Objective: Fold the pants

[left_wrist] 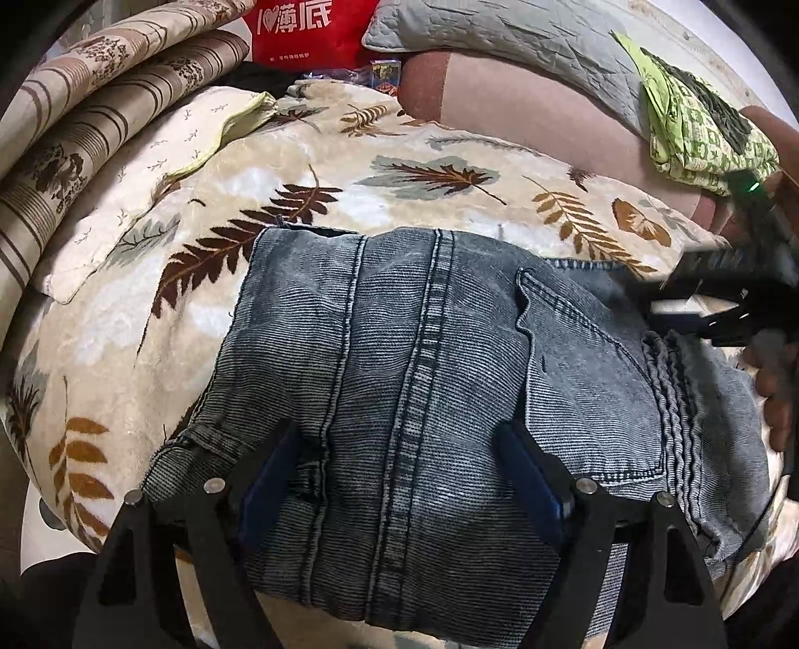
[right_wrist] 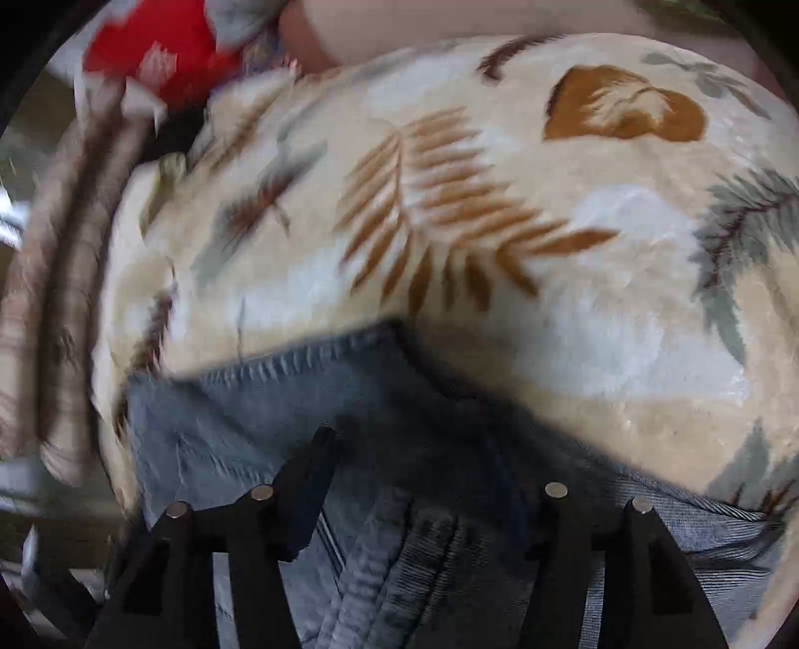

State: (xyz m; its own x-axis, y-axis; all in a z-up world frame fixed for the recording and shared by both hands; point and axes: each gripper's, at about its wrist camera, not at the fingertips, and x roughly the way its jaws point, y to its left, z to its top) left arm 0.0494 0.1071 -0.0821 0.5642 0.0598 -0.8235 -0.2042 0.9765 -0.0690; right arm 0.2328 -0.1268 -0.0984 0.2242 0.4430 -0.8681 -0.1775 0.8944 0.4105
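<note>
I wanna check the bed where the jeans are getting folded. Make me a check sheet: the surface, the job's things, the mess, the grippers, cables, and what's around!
Surface: leaf-print blanket, soft and bumpy.
Job's things: jeans lying folded on the blanket, back pocket up.
Clutter: green patterned cloth, red bag, small colourful packet.
Grippers: left gripper open, fingers astride the jeans; right gripper open over the jeans' edge, view blurred.
Cables: nothing seen.
Surroundings: striped bedding at left, grey quilted pillow behind.
</note>
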